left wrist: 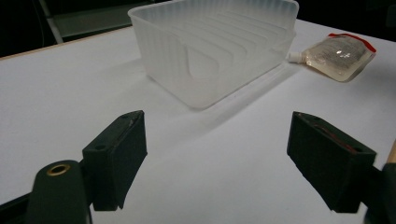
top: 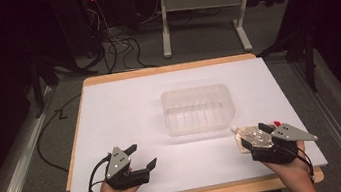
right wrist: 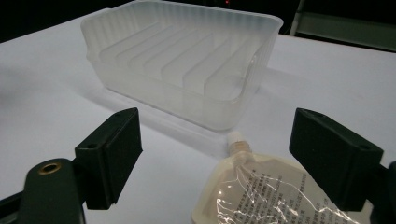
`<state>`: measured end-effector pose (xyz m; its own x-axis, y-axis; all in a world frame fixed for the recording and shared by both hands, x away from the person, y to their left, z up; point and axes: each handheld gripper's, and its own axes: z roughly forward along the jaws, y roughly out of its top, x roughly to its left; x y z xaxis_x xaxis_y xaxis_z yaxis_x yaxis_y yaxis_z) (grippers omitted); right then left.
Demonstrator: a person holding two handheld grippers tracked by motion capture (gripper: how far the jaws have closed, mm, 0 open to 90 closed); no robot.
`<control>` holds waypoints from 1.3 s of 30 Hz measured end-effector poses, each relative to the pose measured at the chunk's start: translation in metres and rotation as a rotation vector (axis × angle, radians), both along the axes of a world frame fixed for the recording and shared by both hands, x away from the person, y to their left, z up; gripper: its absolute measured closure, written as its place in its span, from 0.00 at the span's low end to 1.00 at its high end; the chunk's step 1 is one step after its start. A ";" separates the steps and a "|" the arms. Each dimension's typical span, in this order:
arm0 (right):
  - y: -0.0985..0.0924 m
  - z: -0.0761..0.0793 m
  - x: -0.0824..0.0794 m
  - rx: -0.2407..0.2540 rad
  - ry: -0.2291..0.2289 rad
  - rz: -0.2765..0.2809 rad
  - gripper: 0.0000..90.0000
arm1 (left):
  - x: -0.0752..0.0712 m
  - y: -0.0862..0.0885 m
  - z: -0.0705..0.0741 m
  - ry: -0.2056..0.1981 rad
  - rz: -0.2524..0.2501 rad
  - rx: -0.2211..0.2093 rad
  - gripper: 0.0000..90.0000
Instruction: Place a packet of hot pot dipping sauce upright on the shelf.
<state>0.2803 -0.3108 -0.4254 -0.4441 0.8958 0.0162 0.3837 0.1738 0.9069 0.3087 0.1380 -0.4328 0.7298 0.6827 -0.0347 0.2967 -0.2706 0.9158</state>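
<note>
White table [top: 125,112], ribbed translucent tub [top: 198,109], perhaps foil-backed pouch [right wrist: 261,196]

High view: fixed above the person's side, facing forward and down; takes in the whole white table [top: 124,107], floor and a desk frame [top: 202,15] beyond.

Left gripper view: low, close to the tabletop, looking between its own black jaws toward the clear tub [left wrist: 219,46], with the pouch [left wrist: 338,56] farther off to the right.

Right gripper view: low too, nearer still, the pouch [right wrist: 261,196] directly under the lens and the tub [right wrist: 182,60] just behind.

All three views share tub, pouch and white surface.
</note>
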 end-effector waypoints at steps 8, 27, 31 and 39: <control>-0.005 -0.003 -0.001 0.015 -0.005 -0.008 0.20 | 0.001 -0.006 -0.004 0.008 -0.022 0.016 0.23; -0.006 -0.005 0.000 0.031 -0.017 0.010 0.21 | 0.001 -0.004 -0.004 -0.007 -0.009 0.009 0.22; -0.007 -0.004 -0.001 0.030 -0.020 0.009 0.21 | 0.000 -0.003 -0.003 -0.011 -0.007 0.004 0.21; -0.006 -0.004 0.000 0.001 0.006 0.003 0.20 | -0.001 -0.001 0.000 -0.018 0.007 -0.020 0.16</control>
